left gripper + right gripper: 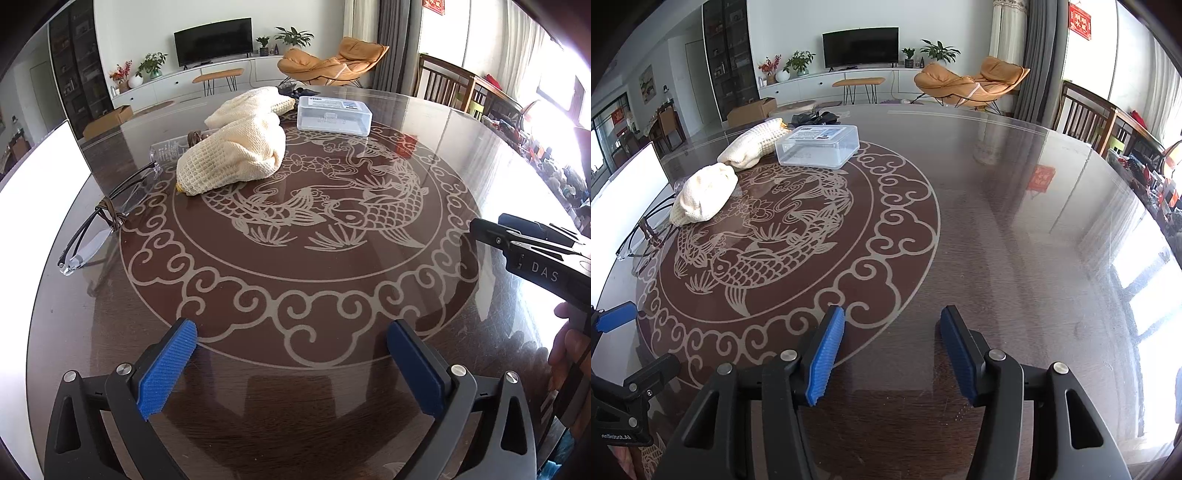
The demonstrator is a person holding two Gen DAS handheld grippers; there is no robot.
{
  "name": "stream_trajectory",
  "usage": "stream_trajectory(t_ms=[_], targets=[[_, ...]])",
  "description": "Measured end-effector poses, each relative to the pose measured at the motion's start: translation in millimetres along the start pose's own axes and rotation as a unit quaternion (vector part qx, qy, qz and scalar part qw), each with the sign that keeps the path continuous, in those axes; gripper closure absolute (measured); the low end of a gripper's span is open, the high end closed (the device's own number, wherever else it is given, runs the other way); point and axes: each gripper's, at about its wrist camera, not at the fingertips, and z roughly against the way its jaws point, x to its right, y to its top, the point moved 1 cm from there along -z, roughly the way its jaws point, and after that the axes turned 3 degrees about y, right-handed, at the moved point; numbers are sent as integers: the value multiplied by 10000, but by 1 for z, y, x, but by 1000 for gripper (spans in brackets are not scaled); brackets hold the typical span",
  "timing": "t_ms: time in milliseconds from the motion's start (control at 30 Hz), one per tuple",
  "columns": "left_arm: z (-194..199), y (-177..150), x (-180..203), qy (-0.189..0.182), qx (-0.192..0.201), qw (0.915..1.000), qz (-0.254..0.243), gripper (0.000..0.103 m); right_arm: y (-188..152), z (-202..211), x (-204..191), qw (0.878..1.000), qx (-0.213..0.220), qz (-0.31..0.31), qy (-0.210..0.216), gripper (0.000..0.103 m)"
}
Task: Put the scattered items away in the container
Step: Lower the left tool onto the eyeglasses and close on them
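Observation:
A clear lidded plastic box (333,117) (818,146) stands at the far side of the round table. In front of it and to its left lie two cream knitted cloths (236,157) (705,195), one behind the other (243,105) (753,147). Thin-framed glasses (92,225) (639,236) lie at the left edge with a brown tie (110,216) on them. My left gripper (291,326) is open over the bare near part of the table, with nothing between its blue pads. My right gripper (892,312) is open too, low over the table, well short of the items.
The glass-topped table (295,266) bears a fish pattern. A clear tube (170,149) and a dark bundle (814,118) lie beside the cloths. A white panel (40,177) stands at the left edge. Wooden chairs (1086,118) line the right side.

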Motion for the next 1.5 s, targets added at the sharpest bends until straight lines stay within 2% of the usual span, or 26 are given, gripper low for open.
stream_trajectory(t_ms=[667,833,967,1033,1167,1267,1333,1500], targets=[[3,-4,-5,-71,-15,9999,-101,0,0,0,0,10000,-1,1,4,47],[13,-19,-42,22,-54,10000,-14,0,0,0,0,10000,0,1,3,47],[14,-23,-93,344,-216,9981,469,0,0,0,-1,10000,0,1,2,47],[9,-16,-108,347,-366,9976,477,0,0,0,-1,10000,0,1,2,47],[-6,8,-118,95,-690,9976,52,0,0,1,-2,10000,0,0,4,47],[-15,25,-133,356,-882,9952,224,0,0,0,-1,10000,-1,1,3,47],[-20,37,-139,485,-907,9945,202,0,0,0,-1,10000,-1,1,3,47],[-39,68,-142,409,-809,9959,-51,0,0,0,-1,10000,-1,0,4,47]])
